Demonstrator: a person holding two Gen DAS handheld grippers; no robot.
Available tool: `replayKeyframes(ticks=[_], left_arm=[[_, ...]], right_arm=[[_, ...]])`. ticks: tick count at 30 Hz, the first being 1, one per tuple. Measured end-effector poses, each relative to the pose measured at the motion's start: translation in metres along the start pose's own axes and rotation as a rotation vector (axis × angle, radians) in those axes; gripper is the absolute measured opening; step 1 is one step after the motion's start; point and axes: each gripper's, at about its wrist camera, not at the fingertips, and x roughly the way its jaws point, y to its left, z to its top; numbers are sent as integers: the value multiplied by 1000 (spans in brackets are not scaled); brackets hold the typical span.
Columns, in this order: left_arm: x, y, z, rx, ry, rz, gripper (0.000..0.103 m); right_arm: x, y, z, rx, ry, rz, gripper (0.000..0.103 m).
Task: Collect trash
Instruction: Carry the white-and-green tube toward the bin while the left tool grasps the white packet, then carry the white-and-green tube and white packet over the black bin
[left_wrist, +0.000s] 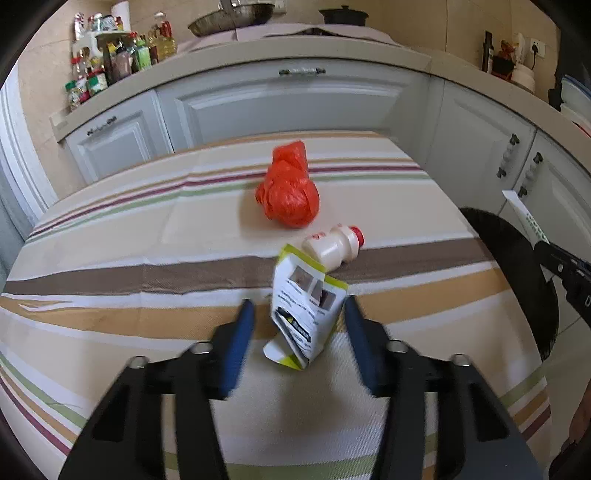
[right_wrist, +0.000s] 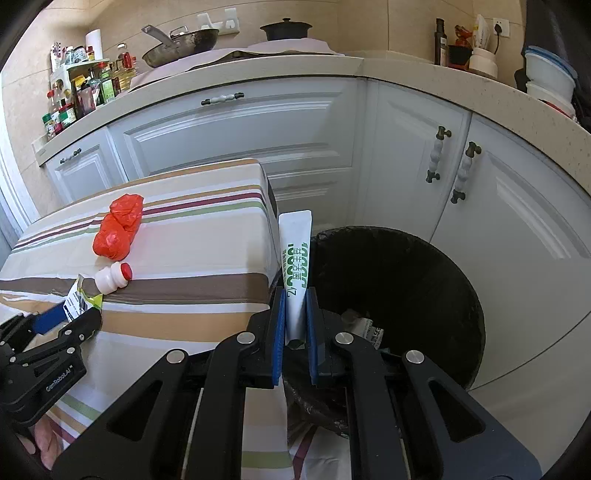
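Right gripper (right_wrist: 295, 314), fingers clenched on white green-printed tube (right_wrist: 295, 266), hangs at rim of black-lined bin (right_wrist: 476, 306); best carried fully over opening before release. Left gripper (left_wrist: 299, 325) straddles crumpled white-and-yellow paper carton (left_wrist: 303, 310) on striped tabletop (left_wrist: 110, 258); contact unclear. At 12 o'clock beyond: white red-capped bottle (left_wrist: 338, 245), orange plastic bag (left_wrist: 290, 192).

Left gripper (left_wrist: 299, 314) pitched down, blue pads apart w/ gap each side; right gripper (right_wrist: 295, 314) angled down, pads clamped tight, fingers (right_wrist: 277, 332) near parallel
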Motion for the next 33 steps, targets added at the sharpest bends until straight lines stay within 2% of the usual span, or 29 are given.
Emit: replayKeyframes(ticks=[7, 11, 20, 28, 33], left_arm=[[-7, 0, -3, 6, -28, -5, 35], [-21, 0, -3, -3, -79, 1, 35], [-61, -14, 15, -5, -218, -46, 35], [-63, -45, 33, 38, -255, -99, 35], [-56, -70, 40, 74, -251, -128, 35]], right_arm=[[-2, 1, -1, -1, -7, 2, 11], [-8, 3, -1, -4, -24, 4, 11], [-27, -6, 5, 6, -75, -12, 11], [-35, -35, 9, 48, -98, -68, 11], [-38, -53, 10, 69, -104, -99, 11]])
